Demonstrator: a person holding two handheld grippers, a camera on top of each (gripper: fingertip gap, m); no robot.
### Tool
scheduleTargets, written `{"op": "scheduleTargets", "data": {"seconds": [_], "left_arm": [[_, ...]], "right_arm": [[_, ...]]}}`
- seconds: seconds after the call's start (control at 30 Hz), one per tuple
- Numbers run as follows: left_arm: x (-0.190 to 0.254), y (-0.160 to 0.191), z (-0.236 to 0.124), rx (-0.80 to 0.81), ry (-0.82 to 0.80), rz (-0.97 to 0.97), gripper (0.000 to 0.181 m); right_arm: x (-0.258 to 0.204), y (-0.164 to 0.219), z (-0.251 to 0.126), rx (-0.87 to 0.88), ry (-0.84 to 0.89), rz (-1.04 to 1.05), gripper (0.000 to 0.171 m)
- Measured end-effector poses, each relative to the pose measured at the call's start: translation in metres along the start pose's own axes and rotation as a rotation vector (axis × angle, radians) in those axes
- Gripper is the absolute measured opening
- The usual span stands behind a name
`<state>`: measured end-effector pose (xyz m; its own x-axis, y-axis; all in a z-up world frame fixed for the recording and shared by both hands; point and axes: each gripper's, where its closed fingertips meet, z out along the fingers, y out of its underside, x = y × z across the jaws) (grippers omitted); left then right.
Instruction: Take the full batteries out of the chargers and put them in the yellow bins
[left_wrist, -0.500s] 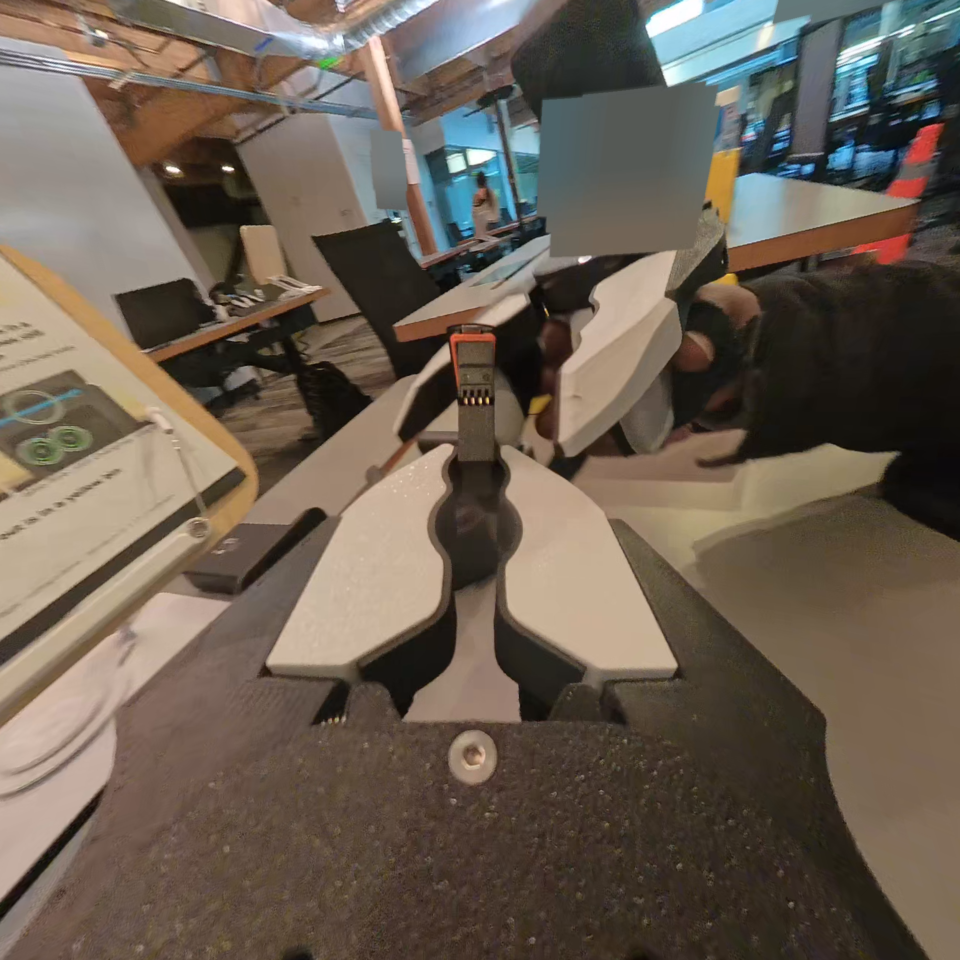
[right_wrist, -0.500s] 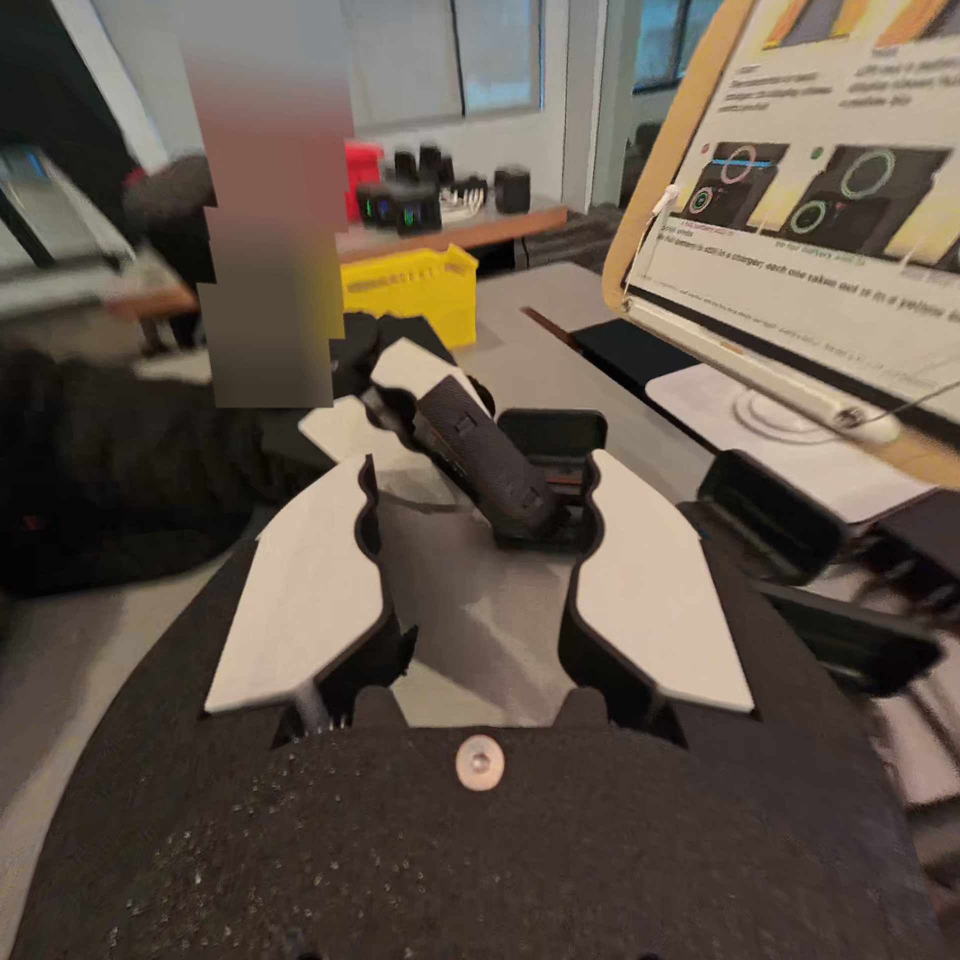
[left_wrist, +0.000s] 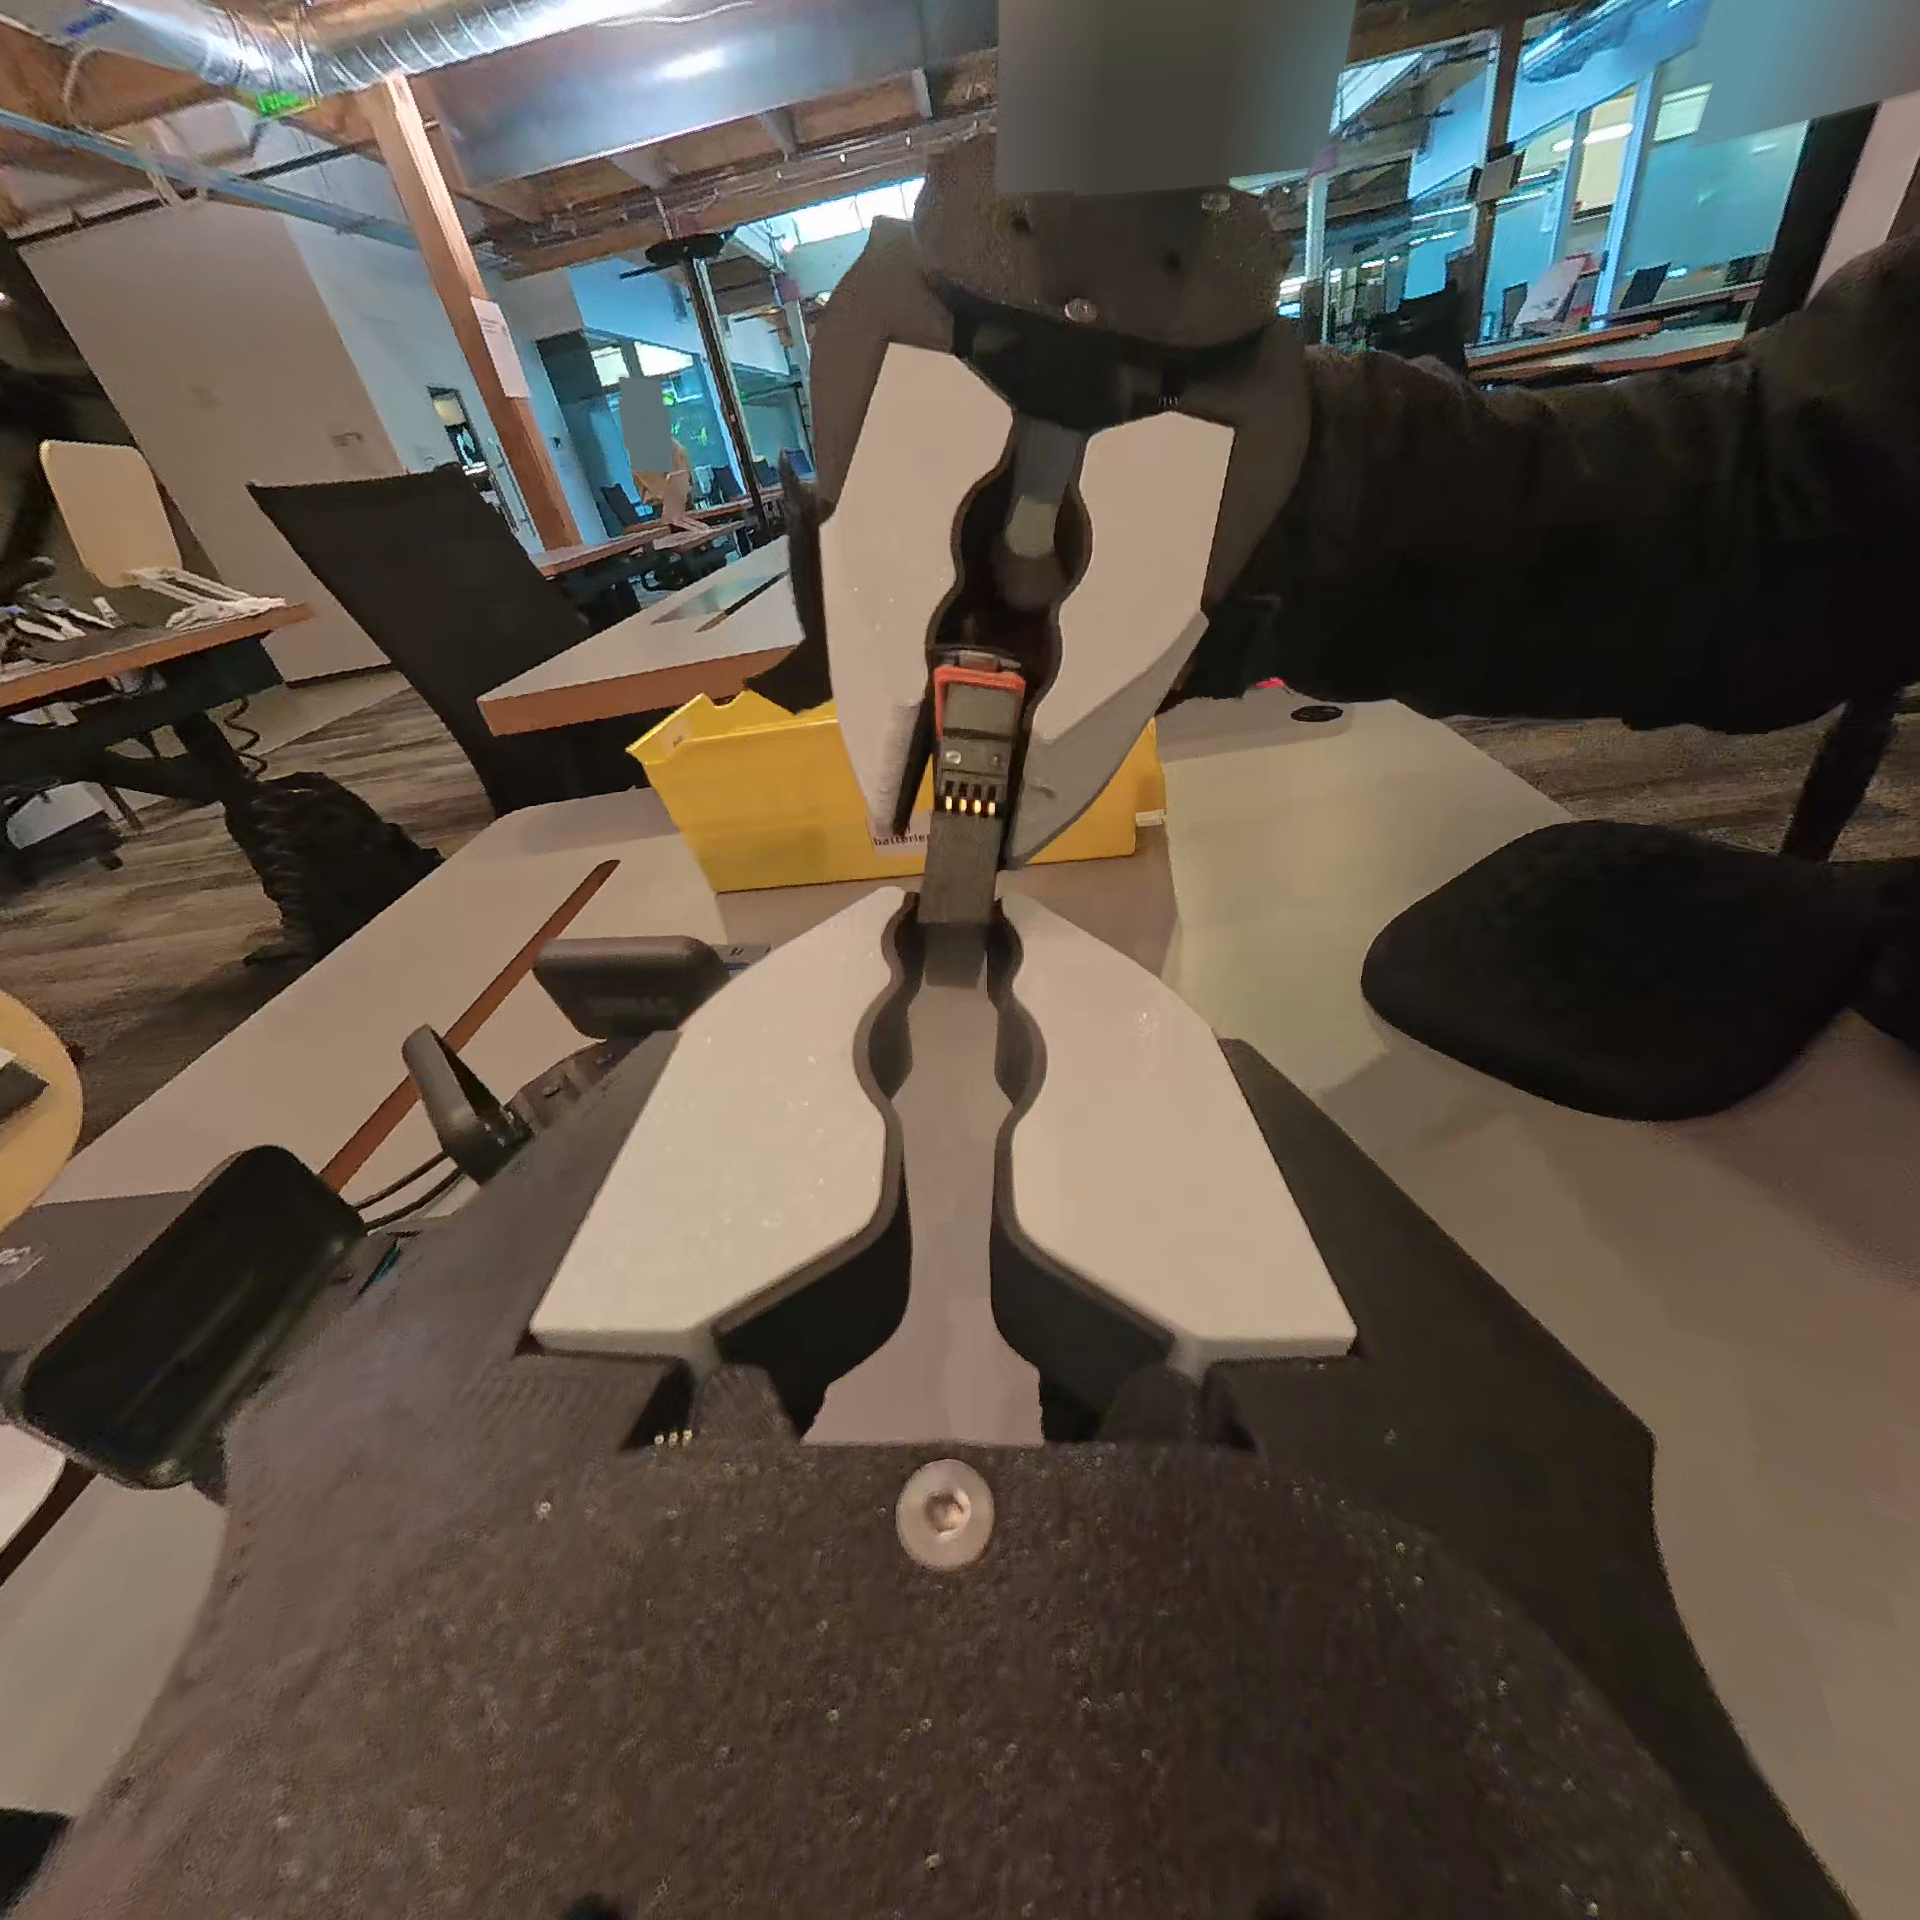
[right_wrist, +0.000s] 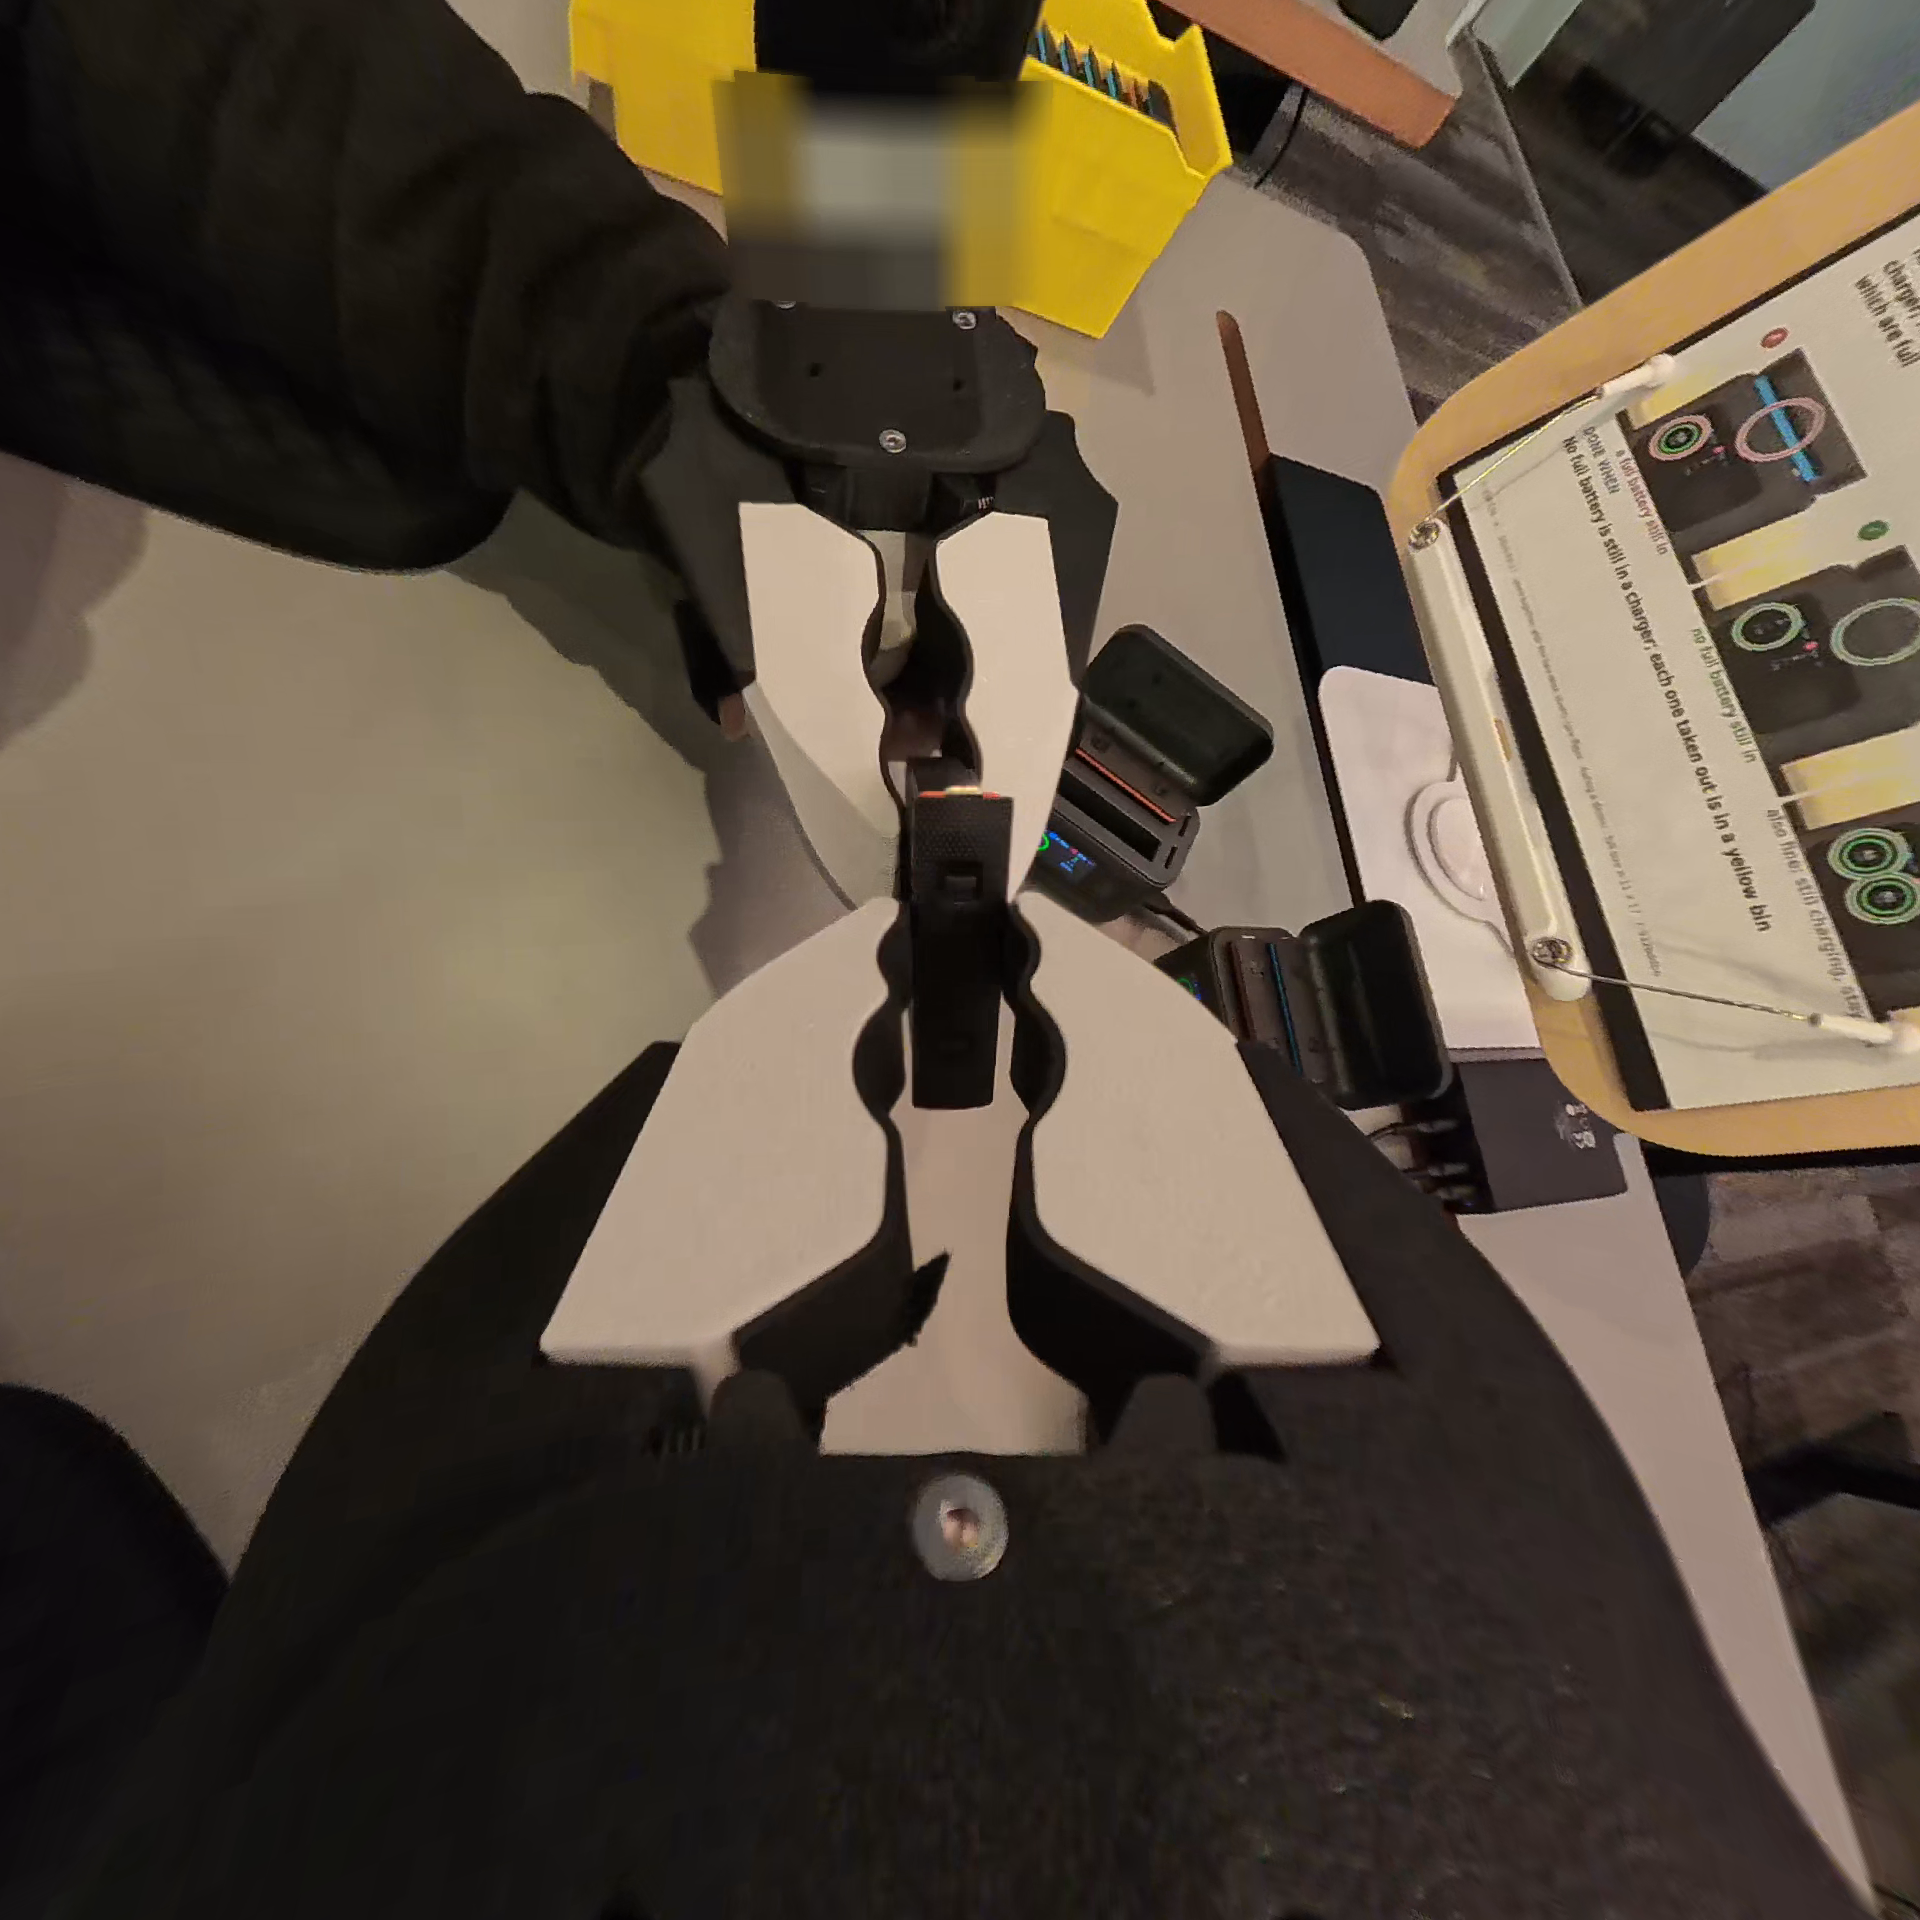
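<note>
Black battery (right_wrist: 954, 935) with an orange end is out of its charger, clamped at both ends between left gripper (left_wrist: 956, 914) and right gripper (right_wrist: 951, 925), mid-handover above the table. Yellow bin (right_wrist: 1091, 197), far side, already holds batteries. Chargers (right_wrist: 1132, 821) to the right show more seated.

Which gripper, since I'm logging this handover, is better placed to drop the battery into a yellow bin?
Right, probably. The right gripper holds the battery deep between its fingers, while the left gripper pinches only one end. A yellow bin lies ahead of it.
</note>
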<state>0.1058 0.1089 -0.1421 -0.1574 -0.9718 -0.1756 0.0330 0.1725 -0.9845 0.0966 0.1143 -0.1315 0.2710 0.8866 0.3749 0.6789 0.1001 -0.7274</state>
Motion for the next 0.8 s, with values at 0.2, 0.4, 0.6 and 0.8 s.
{"op": "scheduleTargets", "data": {"seconds": [0.2,0.4,0.6,0.8], "left_arm": [[0.000,-0.005,0.002,0.006,-0.034,-0.014,0.021],[-0.021,0.001,-0.005,-0.036,-0.146,-0.022,0.013],[-0.031,0.016,-0.005,-0.100,-0.199,-0.055,0.006],[-0.036,0.039,-0.005,-0.199,-0.252,-0.030,0.002]], "right_arm": [[0.009,0.000,-0.040,-0.130,0.047,-0.075,0.015],[0.068,0.062,-0.147,-0.537,0.168,-0.060,0.015],[0.099,0.171,-0.228,-0.840,0.198,0.092,0.015],[0.079,0.265,-0.213,-0.910,0.056,0.123,0.016]]}}
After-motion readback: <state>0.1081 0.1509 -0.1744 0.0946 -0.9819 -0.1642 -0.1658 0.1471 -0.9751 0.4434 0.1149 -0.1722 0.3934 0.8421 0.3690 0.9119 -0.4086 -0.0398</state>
